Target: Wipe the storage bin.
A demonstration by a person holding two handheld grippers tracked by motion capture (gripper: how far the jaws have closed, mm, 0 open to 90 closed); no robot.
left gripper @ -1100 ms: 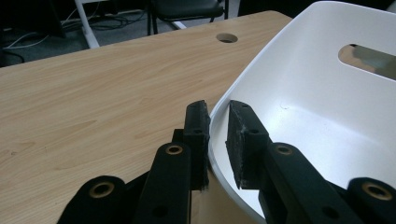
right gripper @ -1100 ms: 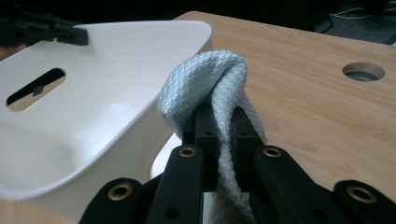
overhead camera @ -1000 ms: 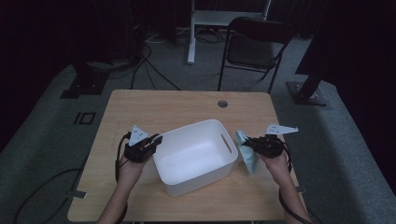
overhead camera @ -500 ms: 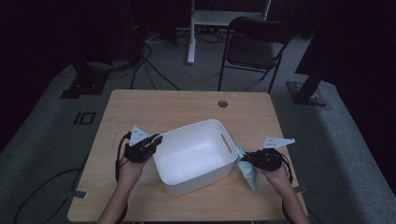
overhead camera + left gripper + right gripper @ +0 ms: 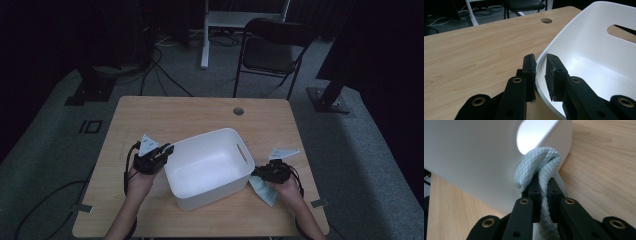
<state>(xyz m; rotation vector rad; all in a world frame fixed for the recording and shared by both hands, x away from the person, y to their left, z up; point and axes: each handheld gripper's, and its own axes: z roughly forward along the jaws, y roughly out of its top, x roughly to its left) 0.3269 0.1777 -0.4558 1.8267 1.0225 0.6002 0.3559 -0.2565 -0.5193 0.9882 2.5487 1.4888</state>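
Two tools at work on one wooden worktop (image 5: 200,112). White plastic bin (image 5: 210,167) sits near the middle of the worktop, slightly toward the near edge, turned at an angle, with a handle slot in its right wall. Left tool (image 5: 161,152) at the bin's left rim: in the left gripper view its jaws straddle the rim, one pad outside the wall, one inside, narrowly set and clamped on the bin (image 5: 584,50). Right tool (image 5: 259,173) low at the bin's near right corner, jaws closed tight on a pale blue cloth (image 5: 263,189) with a diamond-quilted weave. In the right gripper view the cloth (image 5: 537,167) bunches up past the pads and presses against the bin's outer wall (image 5: 474,157); its loose end trails on the worktop beside the right hand. Black folding chair (image 5: 272,52) stands on the floor beyond the far edge.
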